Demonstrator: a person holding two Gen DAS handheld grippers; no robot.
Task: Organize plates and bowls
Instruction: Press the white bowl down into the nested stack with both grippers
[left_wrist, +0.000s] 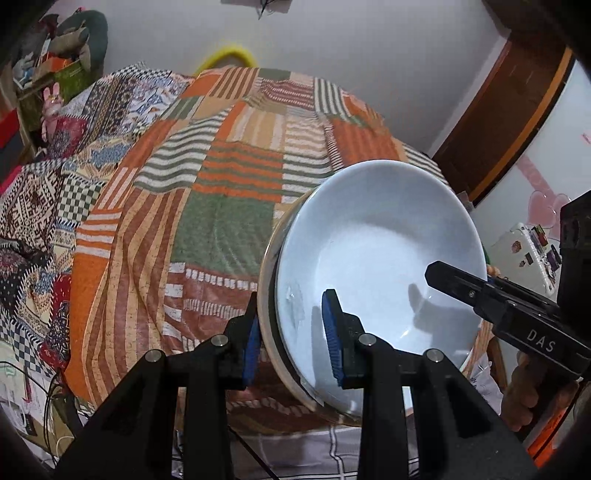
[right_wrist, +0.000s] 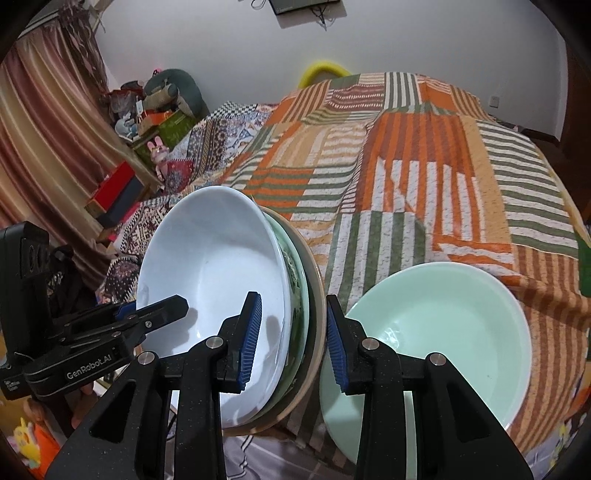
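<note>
Now stacked bowls (right_wrist: 221, 266) clamped betw both grippers' fingers (right_wrist: 251, 339).

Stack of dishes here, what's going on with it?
A person holds a gripper in each hand, and both are clamped on opposite rims of one stack of dishes, a white bowl on top. The left gripper and the right gripper hold it tilted above the striped blanket. A pale green bowl lies apart on the blanket, to the right in the right wrist view.
</note>
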